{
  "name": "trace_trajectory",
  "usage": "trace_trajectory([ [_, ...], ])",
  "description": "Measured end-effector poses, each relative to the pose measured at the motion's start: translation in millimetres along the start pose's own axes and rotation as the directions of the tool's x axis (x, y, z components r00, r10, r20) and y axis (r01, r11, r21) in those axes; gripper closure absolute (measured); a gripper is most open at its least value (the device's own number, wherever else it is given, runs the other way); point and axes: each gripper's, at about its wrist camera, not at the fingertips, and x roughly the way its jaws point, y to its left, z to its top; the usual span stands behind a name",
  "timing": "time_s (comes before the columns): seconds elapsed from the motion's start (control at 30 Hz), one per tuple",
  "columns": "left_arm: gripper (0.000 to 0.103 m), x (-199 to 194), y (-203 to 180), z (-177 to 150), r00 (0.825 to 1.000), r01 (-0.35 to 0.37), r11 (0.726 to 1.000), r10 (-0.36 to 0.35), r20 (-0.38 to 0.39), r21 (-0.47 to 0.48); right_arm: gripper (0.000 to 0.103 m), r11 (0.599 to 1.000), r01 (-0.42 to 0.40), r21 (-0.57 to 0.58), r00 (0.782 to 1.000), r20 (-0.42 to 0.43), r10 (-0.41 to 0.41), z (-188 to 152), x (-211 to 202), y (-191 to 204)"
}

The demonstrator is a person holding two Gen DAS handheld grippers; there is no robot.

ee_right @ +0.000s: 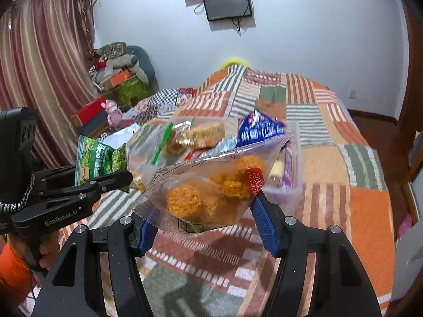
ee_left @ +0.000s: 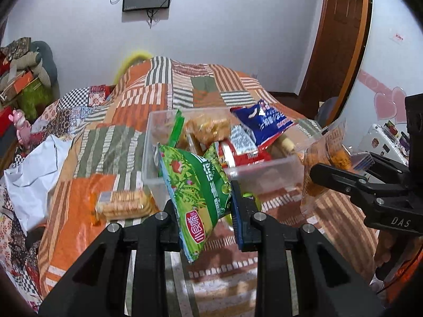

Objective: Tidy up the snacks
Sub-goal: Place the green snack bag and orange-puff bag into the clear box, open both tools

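A clear plastic box [ee_left: 264,170] stands on the patchwork bedspread, filled with several snack packs, among them a blue pack [ee_left: 264,121]. My left gripper [ee_left: 205,211] is shut on a green pea-snack bag [ee_left: 195,192] and holds it at the box's near-left corner. My right gripper [ee_right: 203,211] is shut on a clear bag of orange snack pieces [ee_right: 208,192], held just before the box [ee_right: 293,163]. The right gripper also shows at the right of the left wrist view [ee_left: 343,177], the left gripper at the left of the right wrist view [ee_right: 111,182].
A clear pack of round biscuits [ee_left: 123,203] lies on the bedspread left of the box. A white plastic bag [ee_left: 31,177] lies further left. Boxes and a pink toy [ee_right: 112,112] are piled by the curtain. A wooden door [ee_left: 338,39] stands at the right.
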Motion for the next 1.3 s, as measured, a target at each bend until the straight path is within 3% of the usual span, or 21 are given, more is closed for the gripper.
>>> trace_trajectory([
  [0.23,0.076,5.9,-1.0,14.2,1.000,-0.002,1.000,0.002,0.026,0.007,0.043,1.000,0.028,0.008,0.999,0.024,-0.028,11.3,10.8,-5.7],
  [0.83,0.076,55.5,13.4,28.3,0.999,-0.038,0.999,0.038,-0.010,-0.002,0.043,0.995,0.078,0.054,0.997,0.022,-0.080,19.4,35.7,-21.5],
  [1.3,0.076,93.2,20.9,30.2,0.996,-0.023,0.999,0.020,-0.084,-0.031,0.043,0.996,0.059,0.071,0.996,-0.064,-0.054,13.2,54.1,-31.1],
])
